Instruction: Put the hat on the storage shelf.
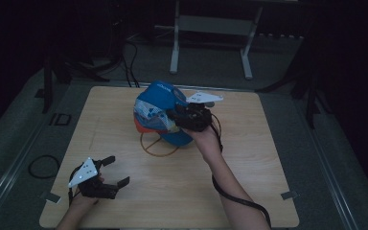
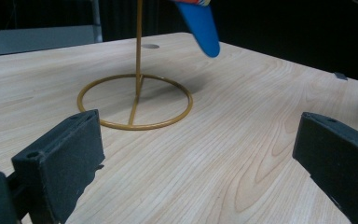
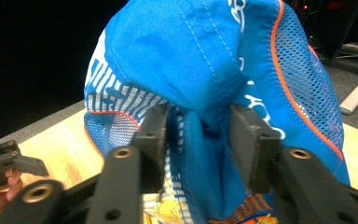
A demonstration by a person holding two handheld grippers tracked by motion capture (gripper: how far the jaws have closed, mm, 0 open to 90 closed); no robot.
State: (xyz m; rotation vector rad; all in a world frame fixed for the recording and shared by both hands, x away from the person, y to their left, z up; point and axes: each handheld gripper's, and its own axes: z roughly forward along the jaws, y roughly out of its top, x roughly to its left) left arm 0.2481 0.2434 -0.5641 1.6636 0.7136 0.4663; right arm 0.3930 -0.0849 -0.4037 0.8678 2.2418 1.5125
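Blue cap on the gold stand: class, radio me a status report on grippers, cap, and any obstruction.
Right gripper astride a cap fold, pads off it. Left gripper open, low over table. Cap atop stand. No obstruction.

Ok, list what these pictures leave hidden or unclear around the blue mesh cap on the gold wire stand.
- Stand top: in the high view the blue mesh cap covers where the gold wire stand meets it; the left gripper view cuts the pole at the top edge.
- Grip: in the right gripper view a fold of cap sits between the right gripper jaws; whether the pads press it cannot be told.
- Cap lettering: too small and blurred.
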